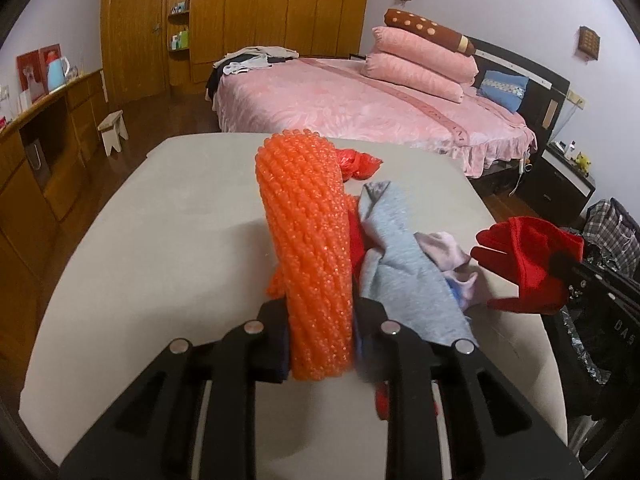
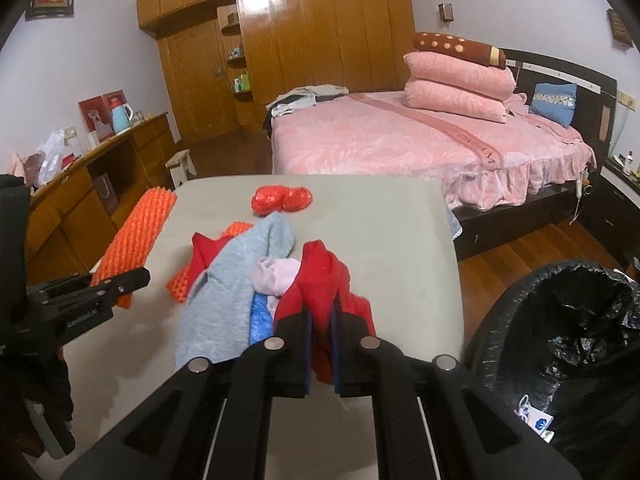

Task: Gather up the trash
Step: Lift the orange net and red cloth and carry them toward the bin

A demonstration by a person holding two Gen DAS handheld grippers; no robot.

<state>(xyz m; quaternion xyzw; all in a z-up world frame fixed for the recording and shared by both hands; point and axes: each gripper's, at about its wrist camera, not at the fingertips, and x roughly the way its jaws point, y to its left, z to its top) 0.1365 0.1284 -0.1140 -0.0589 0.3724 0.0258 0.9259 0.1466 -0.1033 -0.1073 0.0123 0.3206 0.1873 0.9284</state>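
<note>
The left gripper (image 1: 320, 344) is nearly closed, its pads clamped on the lower end of an orange foam net sleeve (image 1: 308, 236) that stands up over the grey table (image 1: 168, 240). The right gripper (image 2: 321, 344) is pinched almost fully together on a red cloth (image 2: 320, 280). Beside it a grey cloth (image 2: 236, 280) lies heaped on the table, partly covering a pale pink piece, a blue piece and other red and orange scraps too buried to identify. Farther back lies a crumpled red bag (image 2: 282, 199). At the right, a black-lined bin (image 2: 560, 332) is cut off by the frame edge.
</note>
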